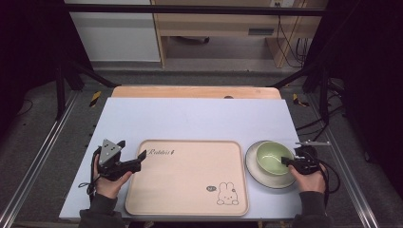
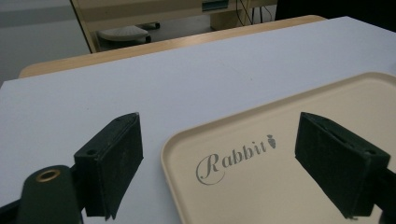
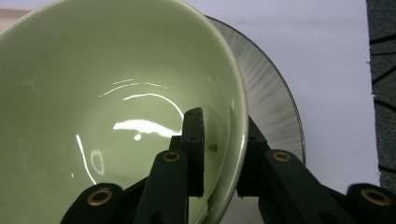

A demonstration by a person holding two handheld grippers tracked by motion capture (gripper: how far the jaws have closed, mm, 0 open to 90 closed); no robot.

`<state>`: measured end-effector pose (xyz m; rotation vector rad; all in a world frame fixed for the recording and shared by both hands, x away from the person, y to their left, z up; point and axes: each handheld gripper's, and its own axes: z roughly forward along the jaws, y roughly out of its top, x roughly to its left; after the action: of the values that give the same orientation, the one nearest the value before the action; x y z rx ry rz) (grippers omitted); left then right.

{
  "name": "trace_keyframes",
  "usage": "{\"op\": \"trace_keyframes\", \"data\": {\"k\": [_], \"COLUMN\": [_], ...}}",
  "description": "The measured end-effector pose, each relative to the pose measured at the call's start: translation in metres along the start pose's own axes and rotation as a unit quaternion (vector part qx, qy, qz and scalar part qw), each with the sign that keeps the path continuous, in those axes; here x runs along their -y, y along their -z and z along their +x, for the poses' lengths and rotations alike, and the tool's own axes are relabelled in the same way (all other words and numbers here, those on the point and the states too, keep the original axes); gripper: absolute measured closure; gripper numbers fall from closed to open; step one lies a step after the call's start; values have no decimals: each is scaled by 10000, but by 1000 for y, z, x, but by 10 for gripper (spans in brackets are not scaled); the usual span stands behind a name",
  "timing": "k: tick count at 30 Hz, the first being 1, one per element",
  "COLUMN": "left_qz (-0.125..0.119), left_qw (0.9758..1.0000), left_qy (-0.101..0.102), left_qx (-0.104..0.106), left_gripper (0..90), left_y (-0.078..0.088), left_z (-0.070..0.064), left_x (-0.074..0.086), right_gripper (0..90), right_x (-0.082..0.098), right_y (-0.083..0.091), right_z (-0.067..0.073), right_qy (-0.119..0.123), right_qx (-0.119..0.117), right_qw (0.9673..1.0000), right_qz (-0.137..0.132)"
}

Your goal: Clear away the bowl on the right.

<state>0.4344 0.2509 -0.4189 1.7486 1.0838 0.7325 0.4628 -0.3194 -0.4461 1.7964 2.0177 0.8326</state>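
Two hand-held grippers work at the counter (image 1: 190,116): the right hand-held gripper (image 3: 224,154) clamps the near rim of a glossy pale green ceramic bowl (image 1: 274,157), one jaw inside, one outside, while the bowl sits on a round grey-rimmed plate (image 1: 253,168) just right of the beige rectangular plastic tray (image 1: 190,178); the left hand-held gripper (image 2: 219,163) stands wide open, straddling the tray's near left corner without touching it

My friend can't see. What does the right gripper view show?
The right gripper pinches the rim of a shiny green bowl, one black jaw inside and one outside. The bowl sits on a grey plate on a pale table.
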Motion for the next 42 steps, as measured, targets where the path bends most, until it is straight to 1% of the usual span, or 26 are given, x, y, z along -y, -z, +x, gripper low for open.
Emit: {"op": "trace_keyframes", "data": {"k": [2,3,8,13,14,17,21,22,29,38,39,42], "left_qz": [28,32,29,38,55,49,52,47,42,6,17,-1], "left_qw": [10000,10000,10000,10000,10000,10000,10000,10000,10000,10000,9999,9999], "left_qy": [-21,0,11,-14,-29,-21,-39,-35,-49,-48,-70,-54], "left_qx": [-1,3,3,7,17,19,18,20,40,78,87,97], "left_gripper": [147,147,147,147,147,147,145,145,140,136,135,135], "left_y": [0,0,-1,-2,-2,-3,-3,-3,-2,-1,-1,0], "left_z": [0,0,0,-1,-1,-2,-2,-2,-2,-3,-3,-3], "left_x": [0,0,1,1,1,1,1,1,1,0,-1,-1], "right_gripper": [781,784,802,808,809,814,819,820,829,831,831,833], "right_x": [-1,-1,-3,-3,-3,-4,-4,-4,-5,-5,-5,-5], "right_y": [0,0,-1,-1,-1,-1,-2,-1,-2,-1,-1,0], "right_z": [0,-1,0,-1,-1,-1,-3,-2,-3,-3,-3,-2], "right_qy": [-32,-48,-119,-189,-168,-256,-258,-321,-430,-434,-360,-389], "right_qx": [-21,-28,27,-34,-34,-65,-79,-103,-163,-124,-104,-95], "right_qw": [10000,10000,9999,9998,9998,9996,9996,9994,9989,9989,9993,9992], "right_qz": [19,32,86,108,101,104,95,113,108,111,89,90]}}
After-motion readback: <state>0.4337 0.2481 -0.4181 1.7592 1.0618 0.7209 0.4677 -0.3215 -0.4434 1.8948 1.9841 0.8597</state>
